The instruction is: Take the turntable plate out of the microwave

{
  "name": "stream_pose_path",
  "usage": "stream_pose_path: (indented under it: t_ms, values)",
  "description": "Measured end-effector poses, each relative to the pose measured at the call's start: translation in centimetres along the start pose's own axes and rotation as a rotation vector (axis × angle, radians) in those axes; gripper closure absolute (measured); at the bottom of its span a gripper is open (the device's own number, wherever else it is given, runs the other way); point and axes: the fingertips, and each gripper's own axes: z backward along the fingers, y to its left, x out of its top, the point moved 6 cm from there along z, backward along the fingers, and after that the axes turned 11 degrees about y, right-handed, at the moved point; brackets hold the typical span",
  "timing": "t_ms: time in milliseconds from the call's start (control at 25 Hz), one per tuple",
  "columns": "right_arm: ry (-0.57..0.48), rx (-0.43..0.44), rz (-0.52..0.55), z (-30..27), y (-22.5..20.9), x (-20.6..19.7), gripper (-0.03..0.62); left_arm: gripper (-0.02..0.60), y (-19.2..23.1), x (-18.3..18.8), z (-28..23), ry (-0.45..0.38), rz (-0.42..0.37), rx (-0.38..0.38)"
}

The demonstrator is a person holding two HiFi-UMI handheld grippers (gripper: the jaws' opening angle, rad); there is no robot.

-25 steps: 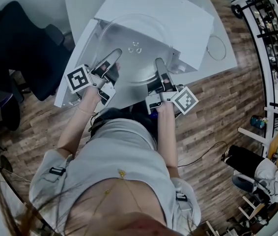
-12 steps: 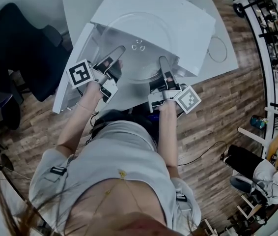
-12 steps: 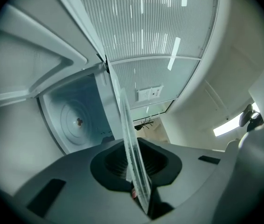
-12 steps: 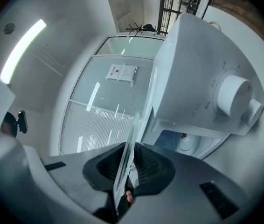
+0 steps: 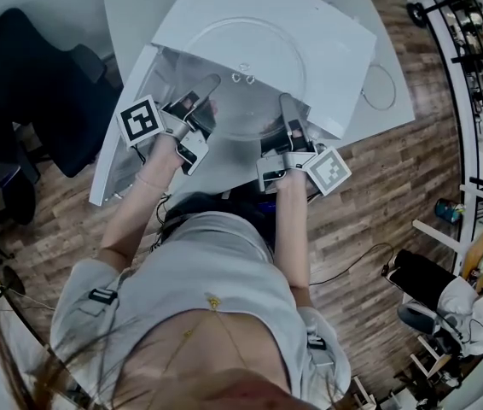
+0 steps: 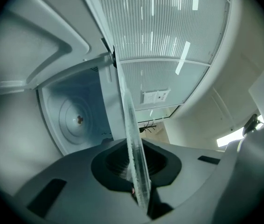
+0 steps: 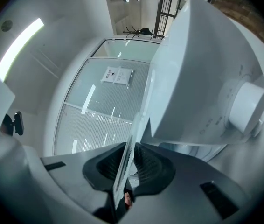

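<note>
The clear glass turntable plate [image 5: 241, 67] is held level between both grippers, in front of and partly over the white microwave [image 5: 327, 24]. My left gripper [image 5: 206, 85] is shut on its left near rim. My right gripper [image 5: 286, 102] is shut on its right near rim. In the left gripper view the plate [image 6: 131, 139] runs edge-on between the dark pads, with the microwave cavity [image 6: 76, 120] and its hub off to the left. In the right gripper view the plate's rim [image 7: 128, 157] sits clamped between the pads, beside the microwave's outer wall [image 7: 206, 92].
The microwave door [image 5: 122, 143] hangs open at the left. The microwave stands on a white table [image 5: 386, 109] with a thin cable loop [image 5: 378, 84]. A black chair [image 5: 28, 67] is at the left; another person [image 5: 446, 297] sits at the lower right.
Both grippers and the plate have shifted a little towards the top of the head view, farther over the microwave. Both grips are unchanged.
</note>
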Motion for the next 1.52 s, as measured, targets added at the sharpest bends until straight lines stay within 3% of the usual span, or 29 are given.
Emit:
stream_pose_path:
  t_ms: [160,360,520,640,720,840,960,1160,1360,1440,1520]
  values:
    - [0.001,0.006,0.061,0.0,0.3,0.0,0.537,0.534,0.1,0.1,-0.4,-0.011,0.063,-0.023]
    - [0.074,0.041,0.187,0.6,1.8,-2.2,0.398,0.537,0.1,0.3,-0.9,-0.035,0.101,-0.037]
    - [0.216,0.111,0.173,0.3,2.6,-5.6,0.406,0.537,0.2,0.5,-1.5,-0.054,0.107,-0.04]
    - [0.236,0.132,0.158,-0.3,2.7,-6.5,0.44,0.537,0.2,0.7,-1.9,-0.061,0.085,-0.059]
    - [0.223,0.133,0.173,-0.8,2.8,-6.4,0.467,0.529,0.0,0.9,-1.9,-0.058,0.032,-0.077]
    - [0.205,0.125,0.162,-0.8,2.5,-6.3,0.503,0.448,-0.4,1.0,-1.5,-0.047,-0.081,-0.078]
    - [0.193,0.132,0.159,-0.7,2.3,-5.9,0.508,0.355,-0.4,0.7,-0.1,-0.057,-0.235,-0.005]
    - [0.188,0.135,0.154,-0.5,2.1,-5.5,0.51,0.246,-1.7,-0.2,3.7,-0.064,-0.614,0.079]
    - [0.167,0.151,0.111,-0.6,1.6,-5.6,0.508,0.213,-2.9,-2.5,5.9,-0.047,-1.15,0.25]
    - [0.161,0.151,0.108,-0.6,1.5,-5.6,0.508,0.21,-3.0,-3.7,5.9,0.0,-1.241,0.256]
    - [0.158,0.148,0.111,-0.6,1.4,-5.6,0.508,0.207,-2.7,-4.7,5.6,0.029,-1.272,0.251]
